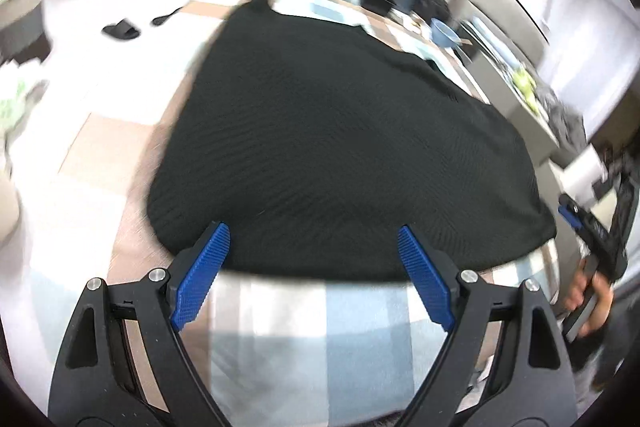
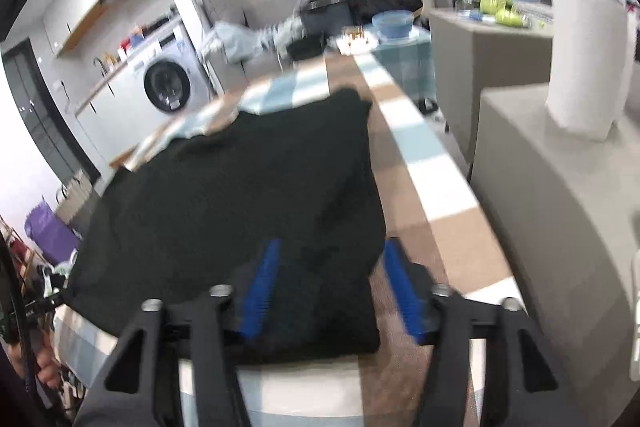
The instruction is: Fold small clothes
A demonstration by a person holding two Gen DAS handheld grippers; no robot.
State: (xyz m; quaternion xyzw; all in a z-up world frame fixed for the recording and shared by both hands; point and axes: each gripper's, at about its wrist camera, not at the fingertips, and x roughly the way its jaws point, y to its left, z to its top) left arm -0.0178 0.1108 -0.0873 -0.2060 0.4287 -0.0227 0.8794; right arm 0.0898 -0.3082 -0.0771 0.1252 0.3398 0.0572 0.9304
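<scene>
While the black garment (image 1: 344, 147) is lying spread on the checked counter (image 1: 360, 327), the left gripper (image 1: 314, 267) is hovering wide-jawed at its near edge, and the right gripper (image 2: 332, 287) is straddling its corner, jaws parted.

This is a lived-in home, an open room that joins laundry corner and sitting area. The landmark is the long table under a checked cloth of blue, white and brown squares (image 2: 416, 163). Beyond its far left corner a white front-loading washing machine with a round dark door (image 2: 166, 87) sits under a counter with a tap, and wooden-edged wall shelves hang above it. On the tiled floor left of the table lie black slippers (image 1: 121, 29). At the table's far end stands a pale blue plastic bowl (image 2: 392, 23). To its right, grey upholstered sofa blocks (image 2: 560, 187) carry a white paper-towel roll (image 2: 584, 59).
</scene>
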